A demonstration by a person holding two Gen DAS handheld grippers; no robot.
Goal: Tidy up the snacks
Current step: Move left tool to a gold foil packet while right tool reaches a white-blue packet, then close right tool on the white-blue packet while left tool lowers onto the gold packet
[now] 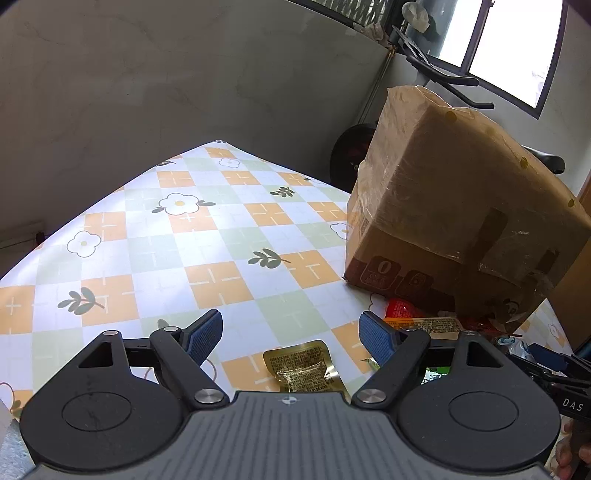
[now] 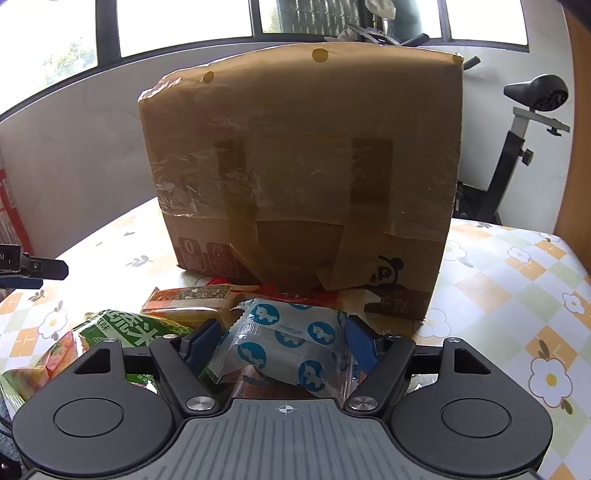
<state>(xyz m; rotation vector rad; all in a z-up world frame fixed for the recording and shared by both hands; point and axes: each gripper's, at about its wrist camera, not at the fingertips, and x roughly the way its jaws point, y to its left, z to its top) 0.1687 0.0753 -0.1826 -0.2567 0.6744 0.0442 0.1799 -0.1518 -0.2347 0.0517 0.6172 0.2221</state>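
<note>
Checked oilcloth in orange, green and white with daisies covers the surface [image 1: 207,236], backed by a grey wall at left and windows [image 2: 177,18] behind. Left gripper [image 1: 291,336] fingers stand wide over a gold sachet [image 1: 303,369]; right gripper [image 2: 282,341] fingers straddle a blue-dotted white packet [image 2: 288,343] without clearly pinching it. Other snacks lie before the taped cardboard box [image 2: 303,166], an exercise bike [image 2: 517,147] at right.

A table covered by a checked oilcloth [image 1: 207,236] with orange, green and white squares, white flowers and leaf sprigs was seen. A taped cardboard box [image 2: 303,166] was stood on it. Before the box, snack packets were heaped: an orange packet [image 2: 192,297], a green packet [image 2: 122,328] and a white packet with blue roundels [image 2: 284,343]. A gold sachet [image 1: 301,365] was laid apart on the cloth.
</note>
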